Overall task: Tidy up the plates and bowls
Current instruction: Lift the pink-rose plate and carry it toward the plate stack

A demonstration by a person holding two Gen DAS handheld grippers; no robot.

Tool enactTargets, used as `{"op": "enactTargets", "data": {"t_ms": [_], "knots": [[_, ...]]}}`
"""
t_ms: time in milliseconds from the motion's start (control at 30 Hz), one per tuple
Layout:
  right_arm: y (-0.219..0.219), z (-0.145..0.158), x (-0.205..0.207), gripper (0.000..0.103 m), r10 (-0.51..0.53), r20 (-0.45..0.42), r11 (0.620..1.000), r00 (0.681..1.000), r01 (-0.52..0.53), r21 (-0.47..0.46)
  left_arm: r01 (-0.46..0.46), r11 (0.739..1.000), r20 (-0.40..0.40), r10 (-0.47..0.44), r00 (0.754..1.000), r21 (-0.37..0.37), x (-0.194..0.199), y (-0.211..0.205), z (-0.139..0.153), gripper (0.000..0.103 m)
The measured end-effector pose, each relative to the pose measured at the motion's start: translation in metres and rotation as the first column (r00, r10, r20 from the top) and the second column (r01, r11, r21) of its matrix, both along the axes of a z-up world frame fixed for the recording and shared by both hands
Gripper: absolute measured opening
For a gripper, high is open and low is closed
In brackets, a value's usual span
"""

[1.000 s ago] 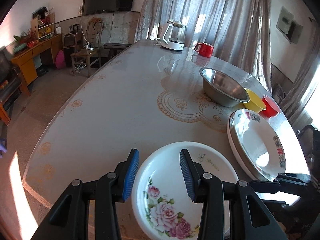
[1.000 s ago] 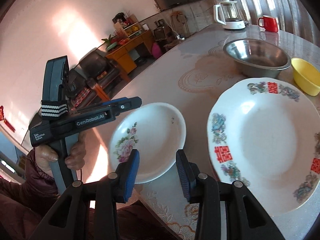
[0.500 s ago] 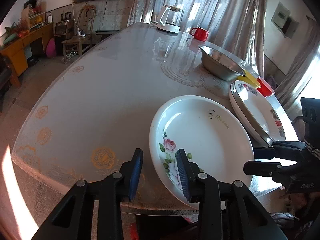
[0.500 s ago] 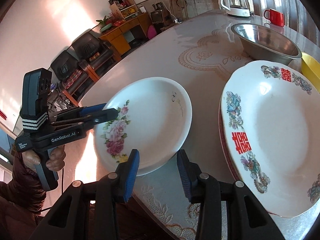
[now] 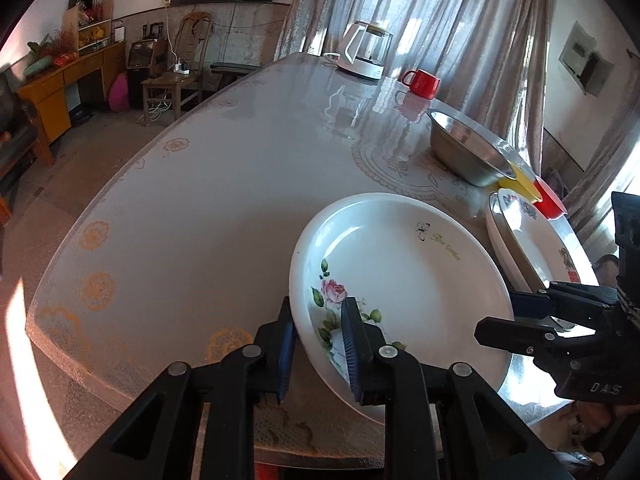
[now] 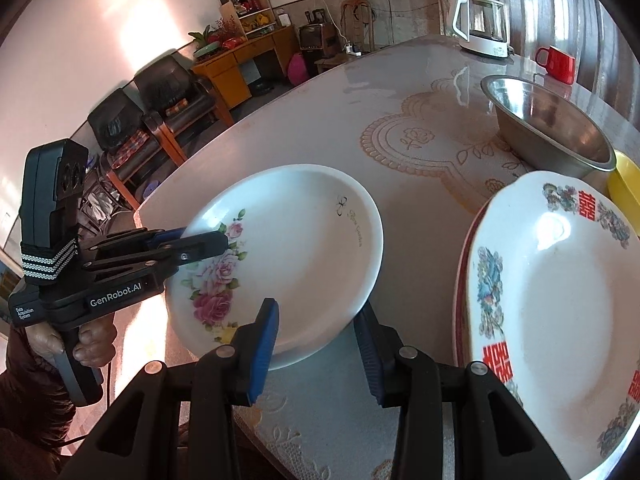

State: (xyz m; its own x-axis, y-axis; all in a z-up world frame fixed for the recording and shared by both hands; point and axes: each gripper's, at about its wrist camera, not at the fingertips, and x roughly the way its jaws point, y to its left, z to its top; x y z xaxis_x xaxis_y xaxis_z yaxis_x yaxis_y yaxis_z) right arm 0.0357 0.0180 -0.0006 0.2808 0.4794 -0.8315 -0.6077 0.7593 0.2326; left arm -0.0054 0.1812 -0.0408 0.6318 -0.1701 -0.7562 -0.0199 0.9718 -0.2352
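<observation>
Two hand-held grippers work at the near edge of the glossy patterned table (image 5: 224,184). Since a second ago we see the left hand-held gripper (image 5: 316,344) close its jaws: they stood wide apart over the white rose-painted plate (image 5: 404,280) then, and now the blue pads pinch its near rim, one pad under and one on the painted roses. The plate, which lay flat before, now sits tilted, its gripped edge raised. The right hand-held gripper (image 6: 316,352) has kept its jaws at about the same part-open width while coming closer to the plate (image 6: 288,256); the plate's rim now lies between its pads, but we cannot tell whether they touch it.

From the left wrist view we see the grip itself close up, and beyond it the steel bowl (image 5: 468,152), the yellow bowl (image 5: 520,184), the red bowl (image 5: 550,200), a red mug (image 5: 422,82) and a glass kettle (image 5: 366,54). From the right wrist view we see what that view hides: the person's hand (image 6: 86,340) around the left tool's handle, and the full face of the large white plate with red characters (image 6: 560,320), stacked on another plate just beside the rose plate.
</observation>
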Motion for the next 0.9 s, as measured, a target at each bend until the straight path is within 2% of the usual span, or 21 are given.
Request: {"op": "enactTargets", "data": {"t_ms": [433, 567, 900], "knots": [[0.032, -0.007, 0.033, 0.040, 0.007, 0.025, 0.999, 1.000, -0.005, -0.047, -0.035, 0.999, 0.004, 0.035, 0.999, 0.029, 0.021, 0.011, -0.001, 0.023], [0.035, -0.009, 0.033, 0.040, 0.015, 0.064, 0.998, 0.998, -0.012, -0.059, -0.042, 0.999, 0.000, 0.042, 0.999, 0.027, 0.020, 0.012, -0.001, 0.024], [0.034, -0.008, 0.032, 0.038, 0.006, 0.083, 0.999, 0.997, -0.001, -0.053, -0.071, 0.996, 0.014, 0.070, 0.997, 0.063, 0.017, 0.006, -0.001, 0.025]]}}
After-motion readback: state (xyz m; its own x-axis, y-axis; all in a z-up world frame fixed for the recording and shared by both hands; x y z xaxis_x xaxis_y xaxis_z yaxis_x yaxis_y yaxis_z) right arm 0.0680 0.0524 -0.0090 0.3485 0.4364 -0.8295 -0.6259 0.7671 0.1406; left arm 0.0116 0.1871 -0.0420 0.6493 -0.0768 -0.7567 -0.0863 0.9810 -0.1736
